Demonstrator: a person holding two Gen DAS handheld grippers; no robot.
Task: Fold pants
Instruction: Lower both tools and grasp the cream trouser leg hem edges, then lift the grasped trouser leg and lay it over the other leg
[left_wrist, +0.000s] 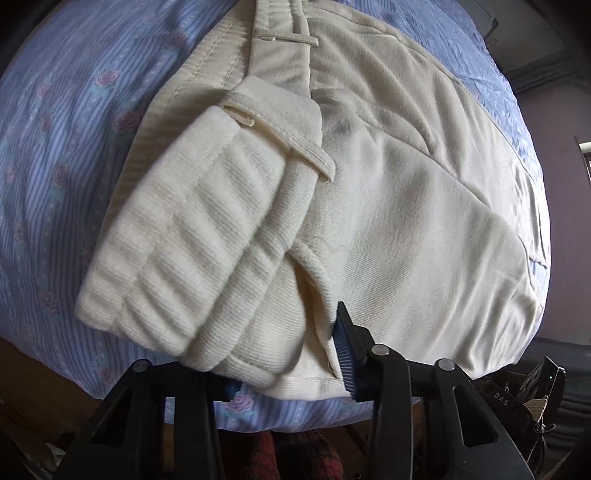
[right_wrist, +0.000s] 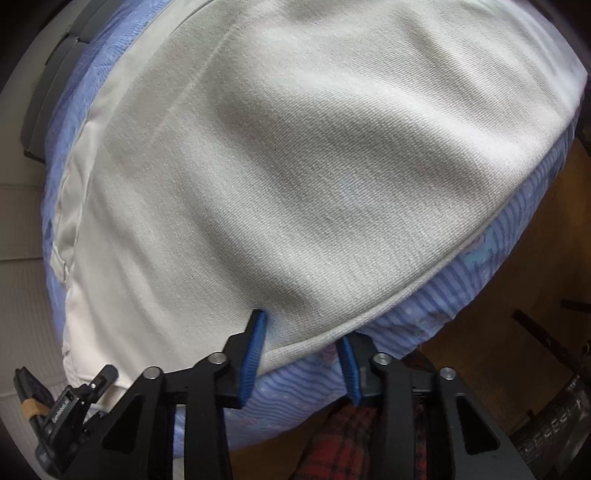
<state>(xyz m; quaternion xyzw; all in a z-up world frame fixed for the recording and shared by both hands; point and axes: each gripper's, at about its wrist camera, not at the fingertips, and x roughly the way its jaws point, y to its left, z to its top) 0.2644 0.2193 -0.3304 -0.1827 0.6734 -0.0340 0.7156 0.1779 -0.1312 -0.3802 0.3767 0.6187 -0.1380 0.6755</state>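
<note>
Bed with blue striped floral sheet (left_wrist: 55, 155). Cream pants (left_wrist: 406, 221) lie flat on it, waistband bunched at the near edge. Left claw (left_wrist: 288, 373) pinches the waistband; right claw (right_wrist: 301, 360) pinches the pants' hem edge (right_wrist: 332, 328).

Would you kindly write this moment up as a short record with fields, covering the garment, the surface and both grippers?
garment: cream pants, spread out, waistband end bunched and folded over
belt loops: visible on the waistband
surface: blue striped floral bedsheet
left gripper: at the near edge of the pants by the waistband, jaws closed on the cloth
right gripper: at the pants' near edge, one pad on the cloth, the other on the sheet, edge between them
fold: not yet made
</note>
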